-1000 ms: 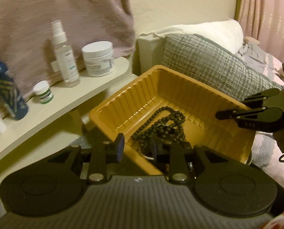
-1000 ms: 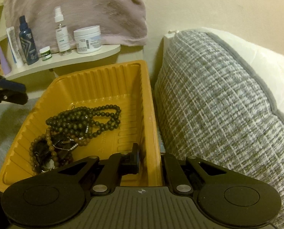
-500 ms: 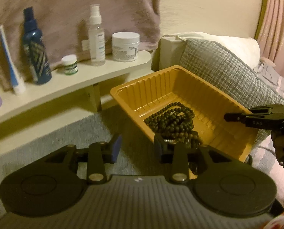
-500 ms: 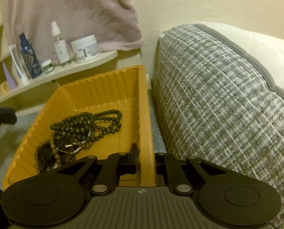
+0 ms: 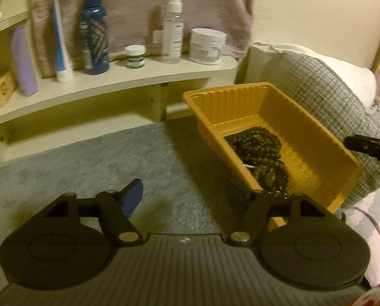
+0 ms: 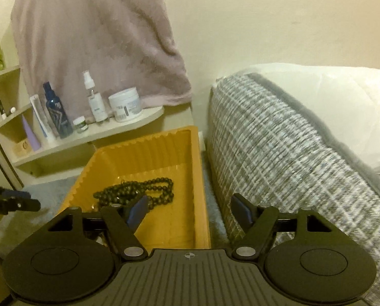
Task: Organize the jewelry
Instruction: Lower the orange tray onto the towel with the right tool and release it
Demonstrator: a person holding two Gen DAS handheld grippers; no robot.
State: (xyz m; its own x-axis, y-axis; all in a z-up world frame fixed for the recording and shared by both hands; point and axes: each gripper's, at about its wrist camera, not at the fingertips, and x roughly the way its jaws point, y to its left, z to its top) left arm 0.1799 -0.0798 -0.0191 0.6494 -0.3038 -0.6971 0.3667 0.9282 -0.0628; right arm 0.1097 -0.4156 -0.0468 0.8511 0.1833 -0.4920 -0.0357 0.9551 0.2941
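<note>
A yellow ribbed plastic tray (image 5: 317, 137) sits on a grey rug against a cushion. Dark beaded necklaces (image 5: 261, 150) lie piled inside it. My left gripper (image 5: 187, 196) hangs over the rug just left of the tray's near corner, its jaws opening with nothing between them. In the right wrist view my right gripper (image 6: 190, 209) straddles the tray's (image 6: 149, 158) right wall, jaws opening, and its pads do not touch the wall. The beads (image 6: 138, 191) lie just left of it. Each gripper shows at the edge of the other's view: right gripper (image 5: 368, 148), left gripper (image 6: 11, 201).
A cream shelf (image 5: 113, 86) behind the tray holds a blue bottle (image 5: 93, 30), a clear spray bottle (image 5: 173, 28), a white jar (image 5: 207, 46) and small tubes. A grey checked cushion (image 6: 279, 153) and a white pillow (image 6: 330, 107) press against the tray's right side. A pink towel (image 6: 100, 38) hangs above.
My right gripper, shut on the tray's right wall before, has opened and lifted back. My left gripper has swung left off the tray's near edge and opened wide.
</note>
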